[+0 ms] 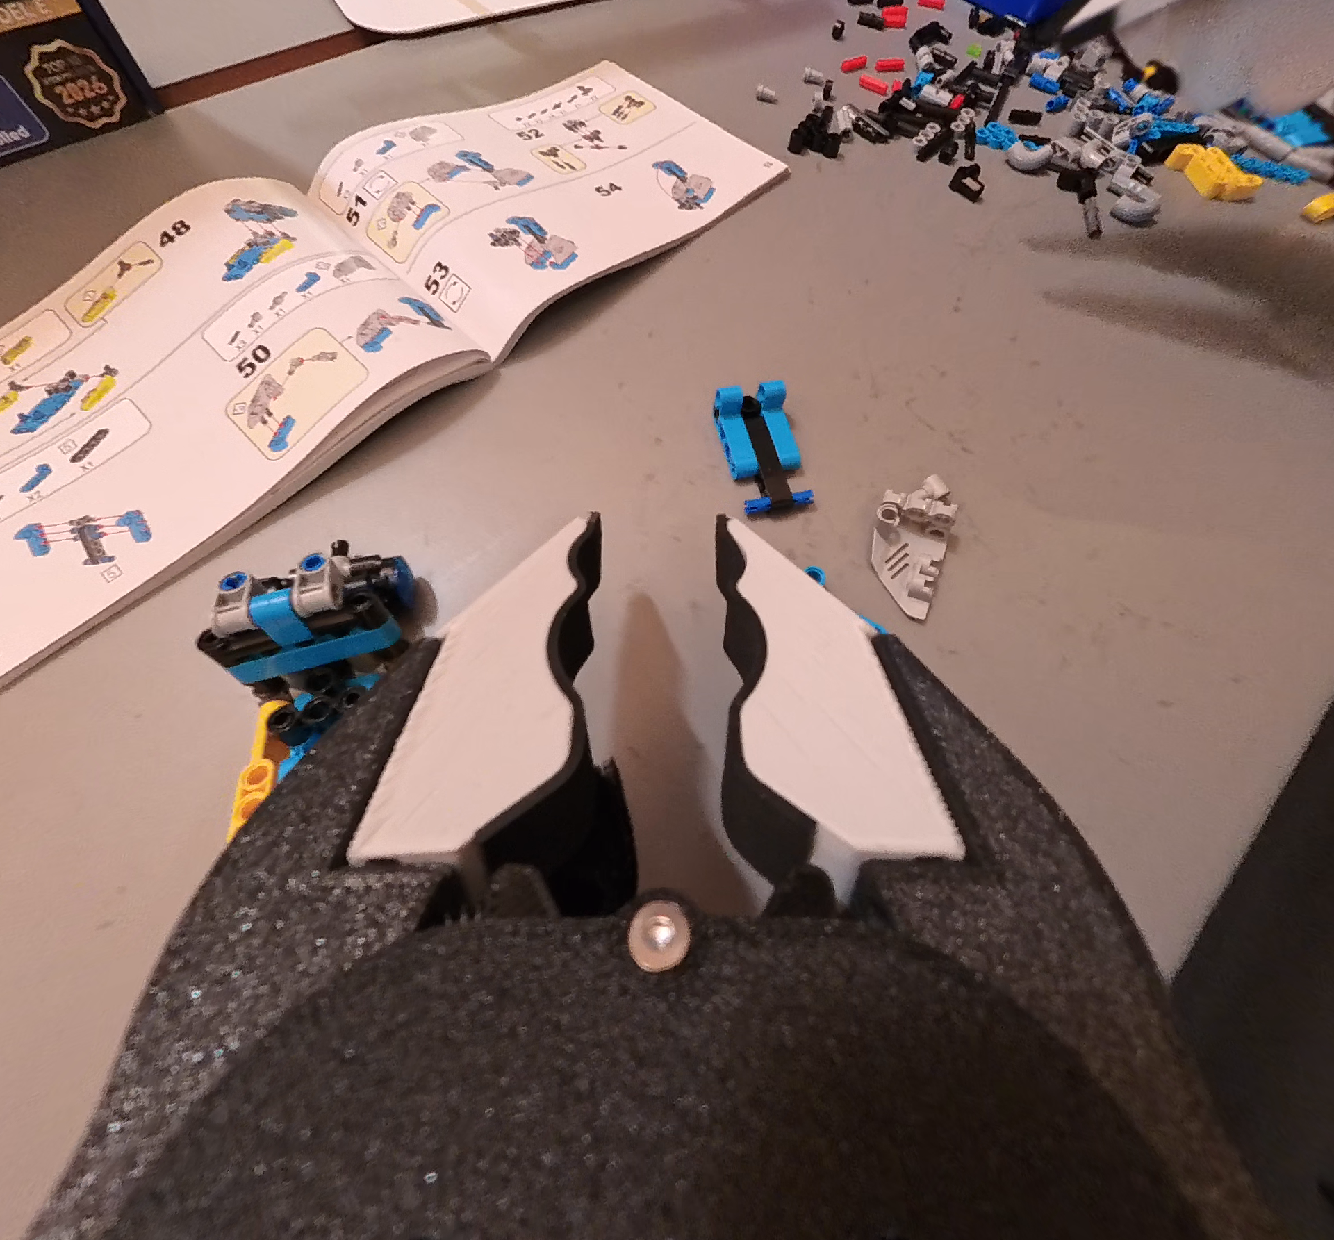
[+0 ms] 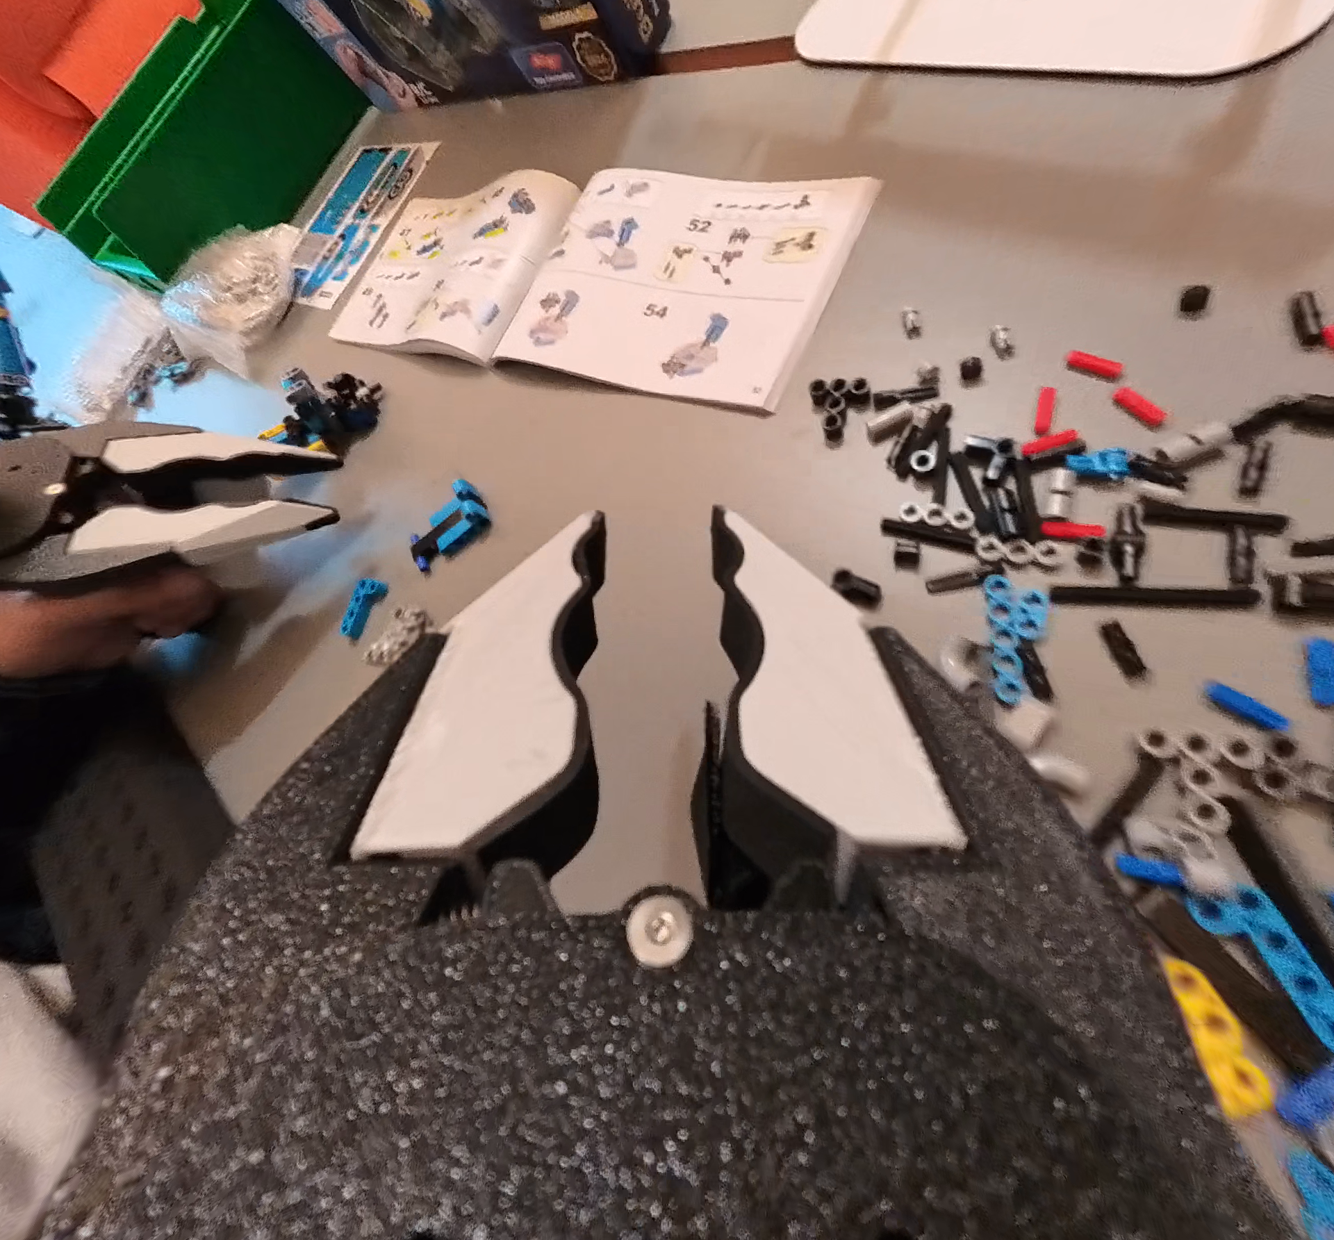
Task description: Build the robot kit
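Grey table: 2 grippers (both agape) empty

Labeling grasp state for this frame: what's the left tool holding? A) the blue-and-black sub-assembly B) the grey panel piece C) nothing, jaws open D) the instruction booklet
C: the left tool stands open with only bare table between its jaws; the blue-and-black sub-assembly and grey panel piece lie ahead of it, and the instruction booklet is off to its left.
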`<action>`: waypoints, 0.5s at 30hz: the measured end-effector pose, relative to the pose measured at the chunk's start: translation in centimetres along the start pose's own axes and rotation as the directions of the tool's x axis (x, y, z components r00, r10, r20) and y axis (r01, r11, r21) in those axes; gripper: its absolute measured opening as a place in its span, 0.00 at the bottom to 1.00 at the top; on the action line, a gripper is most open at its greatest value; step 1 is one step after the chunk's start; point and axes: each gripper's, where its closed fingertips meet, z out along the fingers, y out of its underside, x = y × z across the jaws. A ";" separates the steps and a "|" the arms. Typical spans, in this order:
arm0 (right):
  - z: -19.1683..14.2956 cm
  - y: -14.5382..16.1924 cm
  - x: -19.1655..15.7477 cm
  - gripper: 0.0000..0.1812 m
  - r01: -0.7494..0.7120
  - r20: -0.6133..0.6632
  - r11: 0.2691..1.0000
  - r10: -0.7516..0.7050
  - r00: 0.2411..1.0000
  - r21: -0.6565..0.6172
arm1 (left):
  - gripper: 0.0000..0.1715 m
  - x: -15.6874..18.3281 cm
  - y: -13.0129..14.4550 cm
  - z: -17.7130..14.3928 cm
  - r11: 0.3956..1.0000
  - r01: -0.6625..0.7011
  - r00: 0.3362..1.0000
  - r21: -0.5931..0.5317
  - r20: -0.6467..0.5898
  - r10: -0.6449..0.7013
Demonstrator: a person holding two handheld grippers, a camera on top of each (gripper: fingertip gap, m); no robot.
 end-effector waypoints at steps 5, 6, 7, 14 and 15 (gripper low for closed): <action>2.6 -0.2 -0.1 0.17 0.068 -0.011 0.996 -0.067 0.998 0.059 | 0.18 -0.2 0.1 0.1 0.999 0.037 0.999 -0.004 -0.023 -0.037; 2.8 -0.1 0.0 0.18 0.083 -0.014 0.995 -0.082 0.997 0.060 | 0.18 -0.1 0.1 0.1 0.999 0.046 0.998 -0.006 -0.032 -0.046; 3.0 0.1 0.2 0.18 0.097 -0.017 0.994 -0.096 0.995 0.058 | 0.18 -0.1 0.1 0.1 0.999 0.050 0.998 -0.008 -0.038 -0.050; 3.9 1.1 1.0 0.24 0.053 -0.023 0.998 -0.053 0.998 0.014 | 0.18 0.2 0.4 0.5 0.999 0.003 1.000 -0.034 -0.029 -0.004; 4.0 1.2 1.2 0.24 0.056 -0.029 0.998 -0.056 0.998 0.008 | 0.18 0.2 0.4 0.5 0.999 0.000 1.000 -0.036 -0.028 -0.001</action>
